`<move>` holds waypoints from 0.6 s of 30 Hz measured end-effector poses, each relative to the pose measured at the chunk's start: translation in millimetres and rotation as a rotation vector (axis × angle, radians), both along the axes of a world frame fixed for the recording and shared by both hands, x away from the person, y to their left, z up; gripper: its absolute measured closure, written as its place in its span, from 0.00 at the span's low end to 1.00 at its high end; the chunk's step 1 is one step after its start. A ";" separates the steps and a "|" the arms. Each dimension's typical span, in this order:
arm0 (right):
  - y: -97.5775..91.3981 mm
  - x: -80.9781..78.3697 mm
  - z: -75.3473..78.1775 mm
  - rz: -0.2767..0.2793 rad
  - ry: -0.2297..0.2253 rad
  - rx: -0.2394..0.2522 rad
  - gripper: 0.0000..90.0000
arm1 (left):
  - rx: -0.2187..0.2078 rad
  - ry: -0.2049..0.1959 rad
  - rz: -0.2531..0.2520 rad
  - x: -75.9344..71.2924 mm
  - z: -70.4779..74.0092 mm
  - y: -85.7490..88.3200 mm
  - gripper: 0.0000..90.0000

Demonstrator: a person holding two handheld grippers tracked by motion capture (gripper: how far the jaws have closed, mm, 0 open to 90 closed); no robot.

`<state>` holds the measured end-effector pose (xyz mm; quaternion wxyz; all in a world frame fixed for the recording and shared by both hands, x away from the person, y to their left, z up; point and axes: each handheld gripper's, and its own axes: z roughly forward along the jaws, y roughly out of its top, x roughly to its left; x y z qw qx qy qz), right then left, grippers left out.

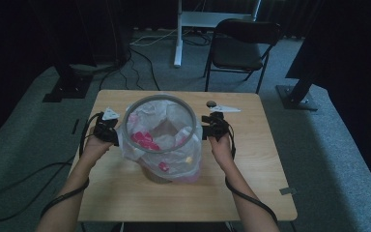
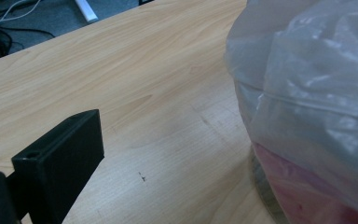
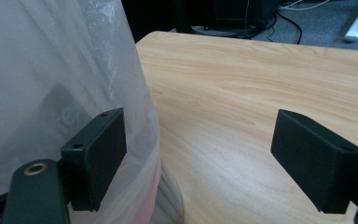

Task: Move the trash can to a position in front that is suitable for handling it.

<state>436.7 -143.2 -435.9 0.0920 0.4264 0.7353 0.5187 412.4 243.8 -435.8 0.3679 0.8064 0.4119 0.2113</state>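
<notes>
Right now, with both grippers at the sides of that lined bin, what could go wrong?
1. The right gripper stands open, one jaw against the thin plastic bag; closing there might tear the film or pinch nothing.
2. The bin is tall and holds pink waste; an uneven pull from the left gripper could tip it on the table.
3. Loose bag could slip off the grey rim.

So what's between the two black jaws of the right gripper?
Just bare wooden table, seen in the right gripper view; the plastic bag sits beside the left jaw.

Dim room, grey carpet point(image 1: 338, 159), wooden table point(image 1: 251, 169), black folding chair point(image 1: 239, 50), floor cables point(image 1: 140, 63)
</notes>
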 end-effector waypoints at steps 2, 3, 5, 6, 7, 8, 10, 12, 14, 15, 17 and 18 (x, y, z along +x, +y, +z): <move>1.0 -3.7 0.5 0.003 0.005 -0.002 0.19 | 0.000 0.001 -0.004 -2.6 0.0 1.3 0.02; 1.4 -5.6 0.6 0.007 -0.001 -0.006 0.19 | 0.001 0.000 -0.007 -4.0 0.0 2.0 0.02; 2.1 -9.8 0.3 0.014 0.001 -0.004 0.19 | -0.001 0.007 -0.014 -6.7 -0.1 3.3 0.02; 2.3 -12.2 0.1 0.018 -0.001 -0.002 0.19 | 0.000 0.010 -0.019 -8.3 0.1 4.0 0.02; 2.8 -15.2 -0.2 0.019 -0.008 -0.001 0.19 | 0.000 0.007 -0.022 -9.9 0.0 5.0 0.02; 3.0 -17.8 -0.4 0.026 -0.012 -0.002 0.19 | -0.005 0.011 -0.024 -11.4 -0.4 5.8 0.02; 3.5 -22.7 -0.7 0.042 -0.009 0.001 0.19 | -0.011 0.014 -0.030 -14.9 -1.0 7.8 0.02; 4.4 -28.2 -0.4 0.049 -0.014 -0.002 0.19 | -0.004 0.019 -0.041 -18.7 -1.7 8.5 0.02; 5.2 -33.6 -0.2 0.048 -0.019 -0.006 0.19 | 0.005 0.023 -0.051 -22.4 -2.5 9.1 0.02; 5.6 -35.8 -0.4 0.048 -0.017 -0.004 0.19 | 0.007 0.022 -0.056 -24.3 -2.6 9.6 0.02; 6.3 -40.3 -1.4 0.051 -0.019 0.004 0.19 | 0.003 0.020 -0.059 -27.3 -3.0 11.1 0.02; 6.3 -41.9 -2.0 0.056 -0.016 0.009 0.19 | 0.001 0.023 -0.063 -28.7 -3.3 11.9 0.02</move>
